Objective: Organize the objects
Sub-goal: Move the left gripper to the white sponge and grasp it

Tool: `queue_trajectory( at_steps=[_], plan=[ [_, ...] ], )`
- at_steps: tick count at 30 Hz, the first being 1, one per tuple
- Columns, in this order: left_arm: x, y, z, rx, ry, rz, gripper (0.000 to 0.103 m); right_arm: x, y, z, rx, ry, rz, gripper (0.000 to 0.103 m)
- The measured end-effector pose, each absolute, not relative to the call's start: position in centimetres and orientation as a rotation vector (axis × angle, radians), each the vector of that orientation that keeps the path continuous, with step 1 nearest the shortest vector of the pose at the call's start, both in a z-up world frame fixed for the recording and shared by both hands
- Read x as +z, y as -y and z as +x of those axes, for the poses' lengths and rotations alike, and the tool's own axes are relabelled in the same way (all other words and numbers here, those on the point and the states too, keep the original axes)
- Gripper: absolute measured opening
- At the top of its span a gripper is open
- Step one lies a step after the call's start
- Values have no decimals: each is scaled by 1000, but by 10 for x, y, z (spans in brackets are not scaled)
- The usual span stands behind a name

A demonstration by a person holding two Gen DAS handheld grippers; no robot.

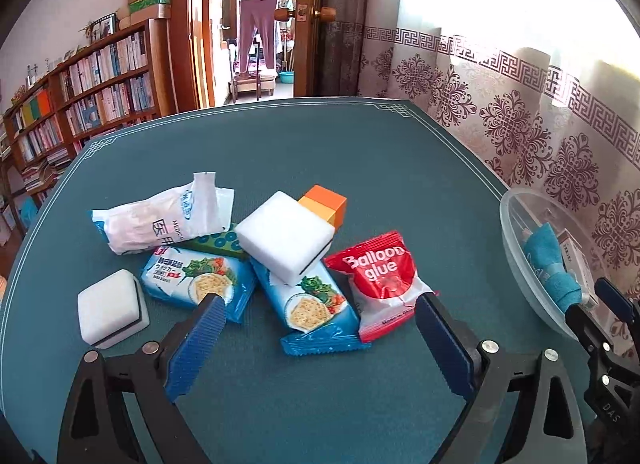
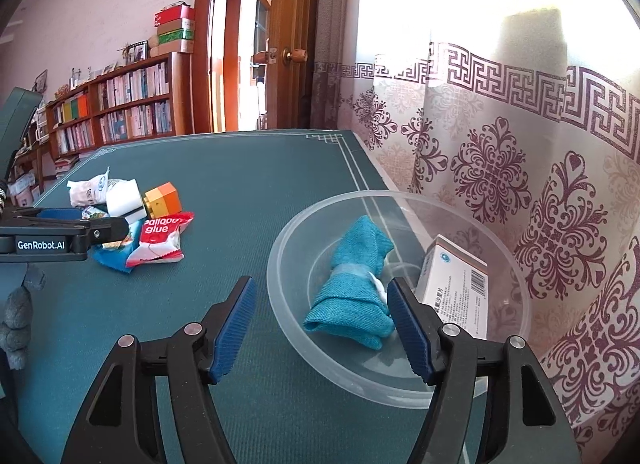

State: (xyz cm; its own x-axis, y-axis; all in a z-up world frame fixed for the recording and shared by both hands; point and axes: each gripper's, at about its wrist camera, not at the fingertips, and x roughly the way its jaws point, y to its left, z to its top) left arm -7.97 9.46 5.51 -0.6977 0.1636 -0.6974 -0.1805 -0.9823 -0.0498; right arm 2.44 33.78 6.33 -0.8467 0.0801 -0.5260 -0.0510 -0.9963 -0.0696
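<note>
A pile lies mid-table: a red "Balloon glue" packet [image 1: 382, 280], two blue cracker packets [image 1: 316, 304], a white sponge block [image 1: 286, 236] on top, an orange block [image 1: 326, 204], a white medical bag [image 1: 156, 220] and a second sponge [image 1: 112, 312]. My left gripper [image 1: 320, 338] is open and empty, just short of the cracker packet and the glue packet. My right gripper [image 2: 322, 324] is open and empty at the near rim of a clear bowl [image 2: 288, 248]. The bowl holds a rolled blue cloth [image 2: 352, 284] and a white medicine box [image 2: 456, 288].
The green table mat [image 1: 360, 152] ends at a patterned curtain [image 2: 520, 168] on the right. A bookshelf [image 1: 88, 100] and an open doorway [image 1: 260, 24] stand beyond the far edge. The left gripper's body [image 2: 60, 238] shows at the left of the right wrist view.
</note>
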Motion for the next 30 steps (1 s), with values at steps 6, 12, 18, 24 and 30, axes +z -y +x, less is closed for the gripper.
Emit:
queue_trajectory(
  at_steps=[6,12,18,24,30],
  plan=[
    [53,-59,-82,2808,28,-1158,98,59,-320,22,2986,132,-877,70],
    [55,-24,-82,2946,51,-1163,99,54,-302,19,3022,184,-926,71],
    [46,7,-92,3072,48,-1234,100,51,-282,13,3062,214,-972,71],
    [35,23,-100,3075,101,-1296,100,49,-270,0,3090,194,-1028,71],
    [24,33,-106,3049,150,-1360,100,45,-261,-14,3095,161,-1083,71]
  ],
)
